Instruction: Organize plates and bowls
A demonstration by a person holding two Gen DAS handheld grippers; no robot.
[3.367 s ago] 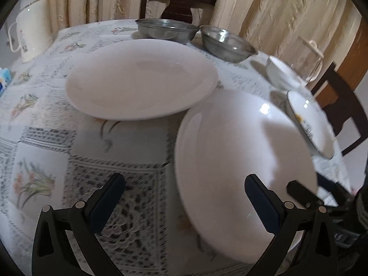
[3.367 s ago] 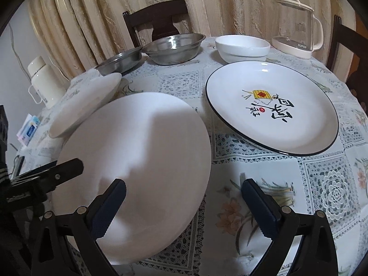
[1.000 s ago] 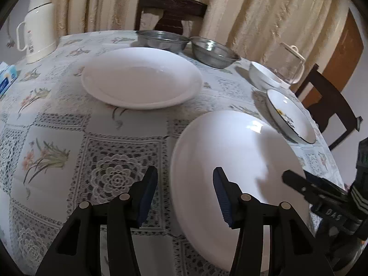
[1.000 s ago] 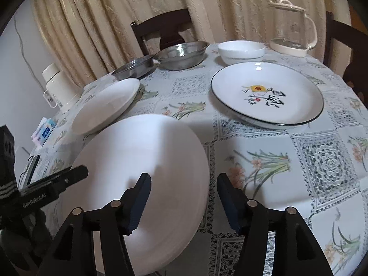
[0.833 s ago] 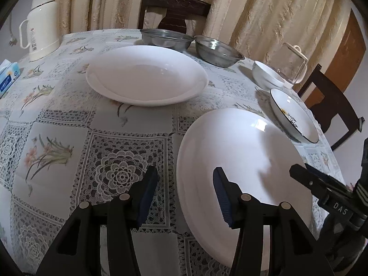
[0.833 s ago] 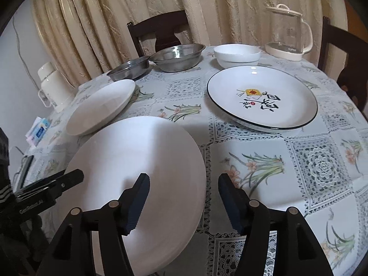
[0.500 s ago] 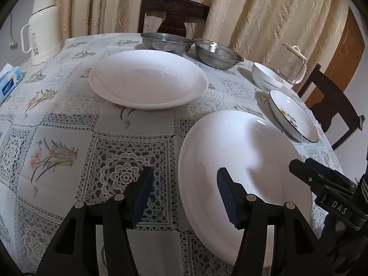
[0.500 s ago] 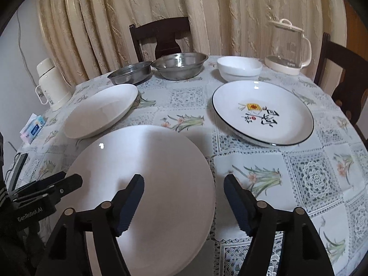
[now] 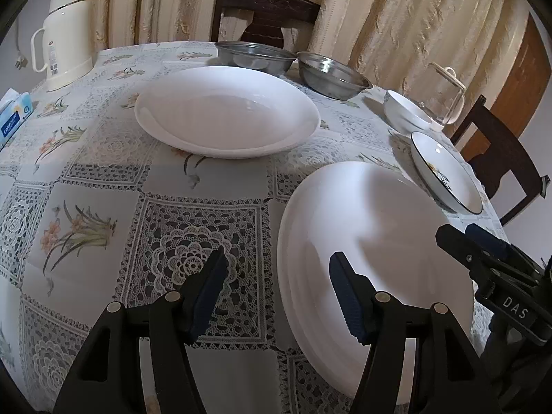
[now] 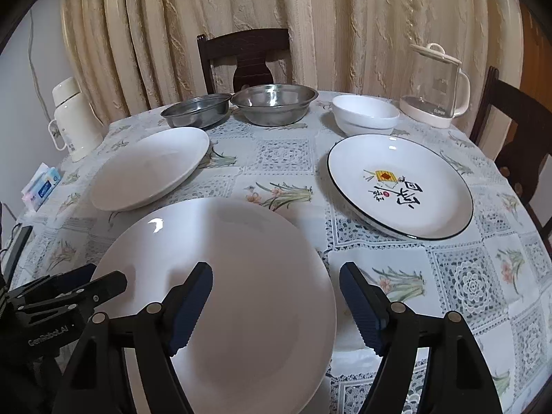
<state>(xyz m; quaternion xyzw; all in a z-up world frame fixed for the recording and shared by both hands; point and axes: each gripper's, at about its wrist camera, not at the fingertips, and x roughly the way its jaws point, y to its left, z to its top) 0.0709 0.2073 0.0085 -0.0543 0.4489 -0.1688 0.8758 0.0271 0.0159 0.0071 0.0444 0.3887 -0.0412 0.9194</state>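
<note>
- Plates and bowls sit spread over the table [image 10: 483, 276], none stacked yet: near plate [image 10: 241, 276] at the near edge, a second white plate [image 10: 151, 169] far left, a printed plate [image 10: 400, 186] to the right.
- Two steel bowls [image 10: 274, 103] stand side by side at the far edge; a white bowl [image 10: 365, 115] is right of them, beside a glass kettle [image 10: 434, 86].
- Left gripper [image 9: 276, 289] hovers with jaws apart, holding nothing; the near plate's left rim lies between its fingers, slightly right of centre.
- Right gripper [image 10: 276, 300] is also parted and empty, poised over the same plate's right portion, whose right rim lies between the jaws.
- Key relation: the near plate lies directly under and ahead of both grippers, one at each side (round, so no long axis matters). Each is about equally close to its own rim.
- My judgement: the next move is likely a rim pinch on this plate, then carrying it to the far-left plate, which the left gripper sits nearer.
- Risk, I think: a smooth rim could slip in a shallow pinch.
</note>
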